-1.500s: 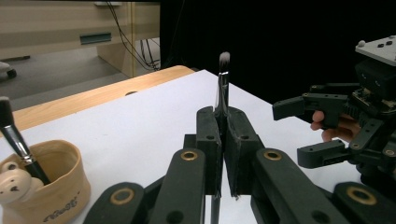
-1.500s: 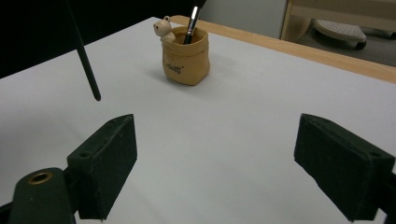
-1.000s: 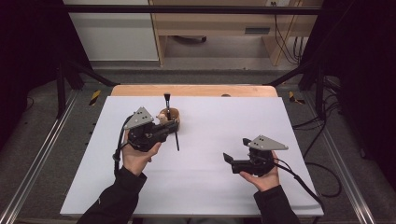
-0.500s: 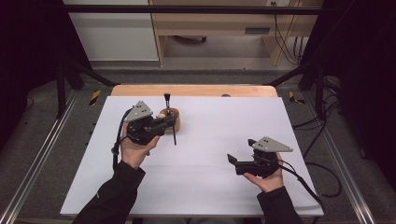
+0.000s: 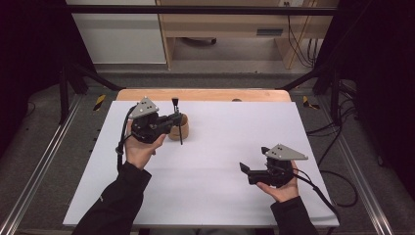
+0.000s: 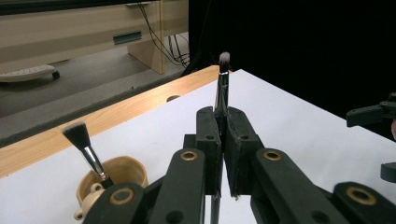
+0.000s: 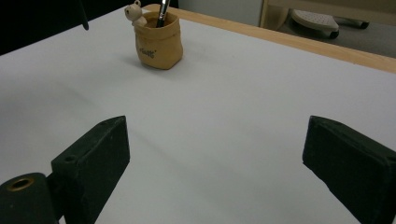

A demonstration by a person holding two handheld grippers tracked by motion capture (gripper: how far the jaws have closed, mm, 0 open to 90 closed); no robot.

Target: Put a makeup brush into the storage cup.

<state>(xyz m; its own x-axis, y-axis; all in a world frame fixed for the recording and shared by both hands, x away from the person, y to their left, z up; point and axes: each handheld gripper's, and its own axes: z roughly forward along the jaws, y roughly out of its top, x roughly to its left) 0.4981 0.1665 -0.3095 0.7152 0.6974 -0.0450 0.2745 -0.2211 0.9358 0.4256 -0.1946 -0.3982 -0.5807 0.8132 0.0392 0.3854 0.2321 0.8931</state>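
Since a second ago, the left gripper [image 5: 172,119] has carried its slim brush [image 6: 221,86] a little up and away from the person, so the brush handle now hangs just in front of the holder cup [image 5: 177,129] rather than out to the cup's right. That brush is pinched between the two black jaws, which are closed tight on its handle; in the left gripper view it stands upright between the pads, pale bristles at the top and the dark handle running down below the jaws. In the high view its handle [image 5: 180,133] slants down past the cup's near side, clear of the sheet.

The cup is a small tan pot with a little bear figure [image 7: 135,13] on its rim. A second brush [image 6: 87,149] with a dark flat head and a silver ferrule stands in it, leaning over the rim.

Cup and grippers are over a white sheet [image 5: 220,147] covering the table, whose wooden edge [image 5: 205,94] shows just beyond the cup.

Well apart from the cup, toward the person's right and nearer the person, the right gripper [image 5: 247,171] rests in the hand low over the sheet. Its jaws stand wide apart with nothing between them, pointing back toward the cup.
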